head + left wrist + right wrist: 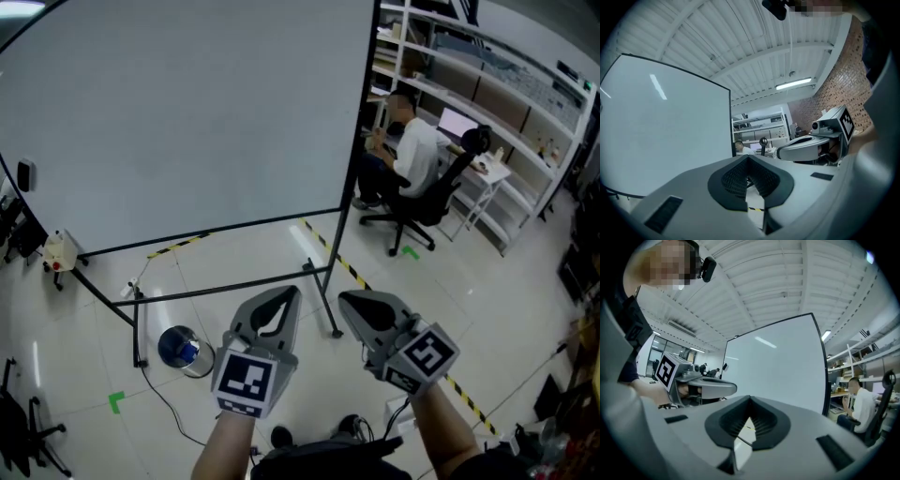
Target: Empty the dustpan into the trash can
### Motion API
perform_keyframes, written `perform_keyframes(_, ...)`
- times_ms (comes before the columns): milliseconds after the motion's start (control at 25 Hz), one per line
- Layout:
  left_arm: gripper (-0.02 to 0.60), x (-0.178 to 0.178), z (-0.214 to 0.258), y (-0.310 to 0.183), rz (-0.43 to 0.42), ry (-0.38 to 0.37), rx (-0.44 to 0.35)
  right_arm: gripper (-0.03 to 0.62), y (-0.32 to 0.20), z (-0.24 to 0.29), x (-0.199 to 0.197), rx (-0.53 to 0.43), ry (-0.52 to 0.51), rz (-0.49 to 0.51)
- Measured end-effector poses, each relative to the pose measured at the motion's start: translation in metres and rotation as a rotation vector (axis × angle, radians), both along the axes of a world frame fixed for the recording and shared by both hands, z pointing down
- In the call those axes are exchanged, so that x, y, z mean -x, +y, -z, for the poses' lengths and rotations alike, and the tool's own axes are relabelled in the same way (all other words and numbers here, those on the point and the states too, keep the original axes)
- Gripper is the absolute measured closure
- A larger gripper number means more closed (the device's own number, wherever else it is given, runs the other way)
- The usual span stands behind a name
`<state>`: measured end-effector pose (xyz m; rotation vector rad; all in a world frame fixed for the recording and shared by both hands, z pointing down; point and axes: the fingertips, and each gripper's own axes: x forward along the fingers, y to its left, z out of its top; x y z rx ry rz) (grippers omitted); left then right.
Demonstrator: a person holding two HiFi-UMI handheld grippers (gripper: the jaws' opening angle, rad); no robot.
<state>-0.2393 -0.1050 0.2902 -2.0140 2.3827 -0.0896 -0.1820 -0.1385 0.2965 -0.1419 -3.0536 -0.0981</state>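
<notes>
No dustpan shows in any view. A small round bin [184, 349] with a blue inside stands on the floor by the whiteboard's foot, left of and below my left gripper. My left gripper [286, 294] and right gripper [350, 301] are held side by side at the bottom middle of the head view, pointing level, both shut with nothing between the jaws. In the left gripper view the pads [749, 160] meet at the tip and the right gripper [799, 149] shows beside them. In the right gripper view the pads [750, 402] also meet, with the left gripper [708, 389] at the left.
A large whiteboard [187, 112] on a black wheeled stand [225, 286] fills the space ahead. A person [412, 150] sits on an office chair at a desk by shelves [506, 84] at the back right. Yellow-black tape [347, 267] and a cable [164, 403] lie on the floor.
</notes>
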Motion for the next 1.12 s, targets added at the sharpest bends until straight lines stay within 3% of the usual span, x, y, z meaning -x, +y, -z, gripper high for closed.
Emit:
perform_keyframes(560,0.583,0.017,-0.010,-0.028,0.040,-0.010,0.017,0.588,-0.030,-0.020,0.019,0.036,0.026,0.040)
perform_keyframes(1120,0.584,0.013,-0.014,-0.013,0.053,0.019,0.019,0.588,-0.019,-0.031,0.014,0.047,0.055,0.043)
